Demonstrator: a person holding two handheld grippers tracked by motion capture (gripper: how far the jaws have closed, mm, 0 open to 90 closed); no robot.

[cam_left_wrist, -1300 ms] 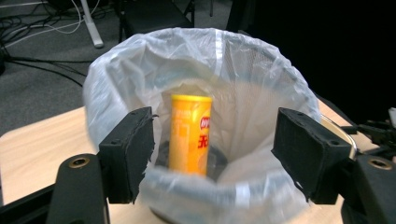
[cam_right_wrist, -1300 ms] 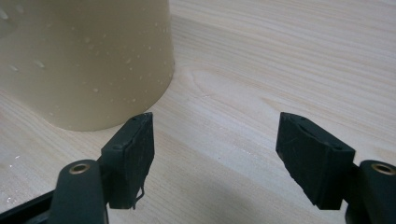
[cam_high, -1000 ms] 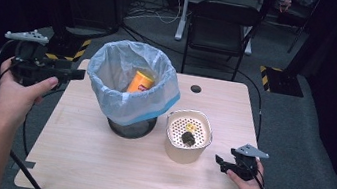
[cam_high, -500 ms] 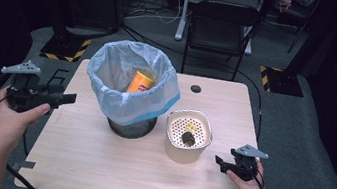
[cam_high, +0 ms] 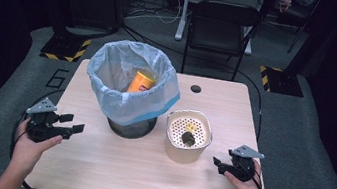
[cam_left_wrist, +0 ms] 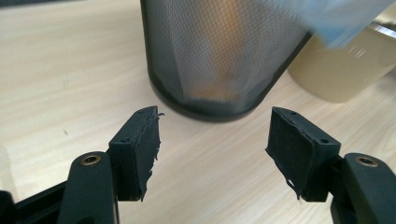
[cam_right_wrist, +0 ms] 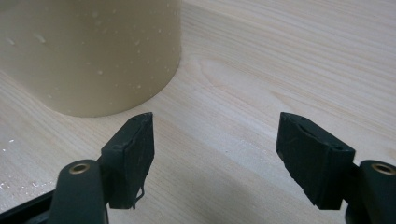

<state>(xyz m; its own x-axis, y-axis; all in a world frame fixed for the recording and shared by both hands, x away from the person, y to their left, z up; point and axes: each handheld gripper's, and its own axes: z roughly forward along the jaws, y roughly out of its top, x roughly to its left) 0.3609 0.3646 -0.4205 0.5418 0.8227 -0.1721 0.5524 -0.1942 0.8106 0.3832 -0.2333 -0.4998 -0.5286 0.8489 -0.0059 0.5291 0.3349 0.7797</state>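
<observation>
So, the work looks mostly done, as judged from how things lie. A yellow can point(cam_high: 139, 82) is seen lying tilted inside the mesh bin point(cam_high: 131, 125), which is lined w/ a pale blue bag point(cam_high: 120, 98) folded over its rim; through the mesh in the left gripper view an orange blur point(cam_left_wrist: 212, 88) is made out low in the bin, prob. the same can, though that can't be told for sure. Just right of the bin, near but apart from it, a cream strainer pot point(cam_high: 186, 141) stands upright on the table point(cam_high: 144, 177); two small scraps are seen on its perforated insert, a dark lump point(cam_high: 187, 138) and a yellowish bit point(cam_high: 191, 127), so those are likely what is left to be binned. Nothing is held by either tool. The left gripper point(cam_high: 72, 124) is held at the table's left edge, jaws spread wide & pointed at the bin base, w/ bare wood between the pads. The right gripper point(cam_high: 217, 165) is held near the front right corner, jaws likewise spread & empty, aimed at the pot's side wall point(cam_right_wrist: 93, 51), close but not touching. Small droplets are noted on that wall & on the wood by it. Est.: big item done, pot contents still to be emptied.
</observation>
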